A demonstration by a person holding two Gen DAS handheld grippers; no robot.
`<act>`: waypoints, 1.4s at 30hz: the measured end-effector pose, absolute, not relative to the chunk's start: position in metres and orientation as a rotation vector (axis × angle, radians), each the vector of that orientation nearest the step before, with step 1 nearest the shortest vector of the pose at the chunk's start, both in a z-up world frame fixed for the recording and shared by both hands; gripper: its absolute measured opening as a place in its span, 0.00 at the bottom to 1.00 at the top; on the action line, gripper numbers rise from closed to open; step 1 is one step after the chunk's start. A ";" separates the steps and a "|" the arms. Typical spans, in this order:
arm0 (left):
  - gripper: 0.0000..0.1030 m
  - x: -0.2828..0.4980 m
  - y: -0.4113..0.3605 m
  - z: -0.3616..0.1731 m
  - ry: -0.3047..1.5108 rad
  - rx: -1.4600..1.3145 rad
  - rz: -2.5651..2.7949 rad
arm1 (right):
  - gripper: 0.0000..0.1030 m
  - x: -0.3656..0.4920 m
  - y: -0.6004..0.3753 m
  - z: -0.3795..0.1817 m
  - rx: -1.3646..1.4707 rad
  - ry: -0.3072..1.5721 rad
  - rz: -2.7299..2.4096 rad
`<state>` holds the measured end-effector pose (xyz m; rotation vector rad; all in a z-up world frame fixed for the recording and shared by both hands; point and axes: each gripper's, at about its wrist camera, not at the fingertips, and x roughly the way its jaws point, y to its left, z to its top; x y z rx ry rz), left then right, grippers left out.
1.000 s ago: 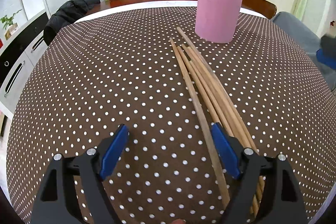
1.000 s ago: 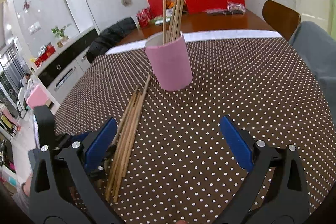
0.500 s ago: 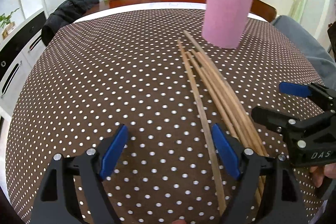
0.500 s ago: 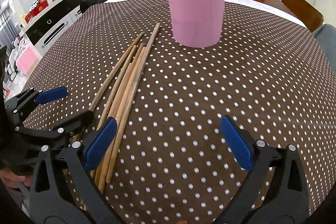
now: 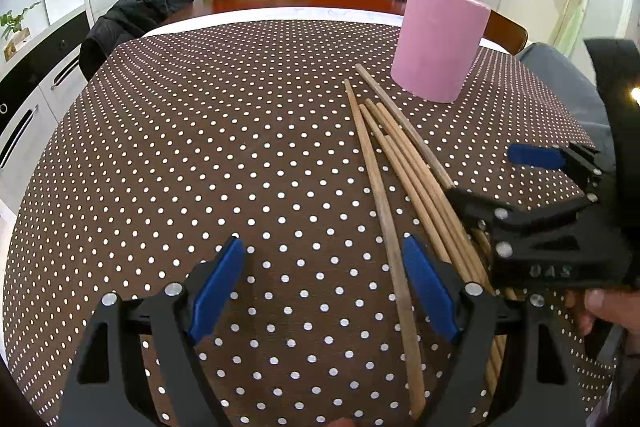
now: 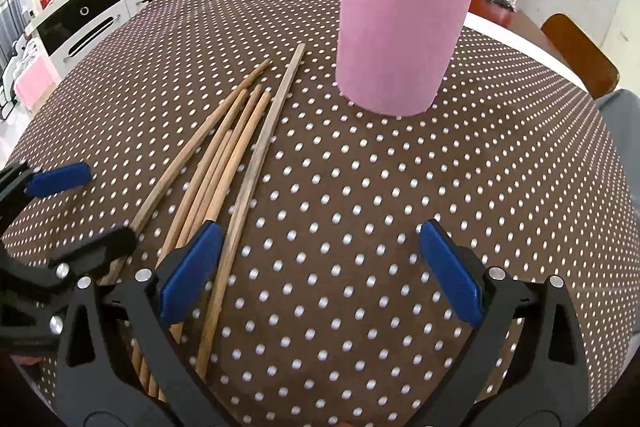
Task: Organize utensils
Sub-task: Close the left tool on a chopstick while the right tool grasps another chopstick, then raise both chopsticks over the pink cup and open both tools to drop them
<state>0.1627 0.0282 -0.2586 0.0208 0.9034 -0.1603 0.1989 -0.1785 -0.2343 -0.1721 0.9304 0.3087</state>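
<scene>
Both grippers sit low over the table (image 5: 200, 147), which is covered in a brown cloth with white dots. The left gripper (image 5: 324, 291) points forward across the table with its blue-padded fingers spread wide apart and nothing between them; its right finger lies over the near ends of the loose chopsticks (image 5: 404, 163). The right gripper (image 6: 316, 275) also has its fingers wide apart and empty, its left finger resting over the same bundle of chopsticks (image 6: 236, 155). In the left wrist view it reaches in from the right edge, turned sideways, held by a hand (image 5: 600, 311) whose fingertips show at the lower right. The chopsticks lie side by side on the cloth, fanning slightly toward the pink cup (image 6: 400, 27). The cup stands upright just beyond their far tips, with several more chopsticks standing inside it
</scene>
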 end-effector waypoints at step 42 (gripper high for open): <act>0.05 0.244 0.025 -0.227 0.882 0.026 -0.258 | 0.06 0.248 -0.155 -0.209 -0.056 0.857 0.513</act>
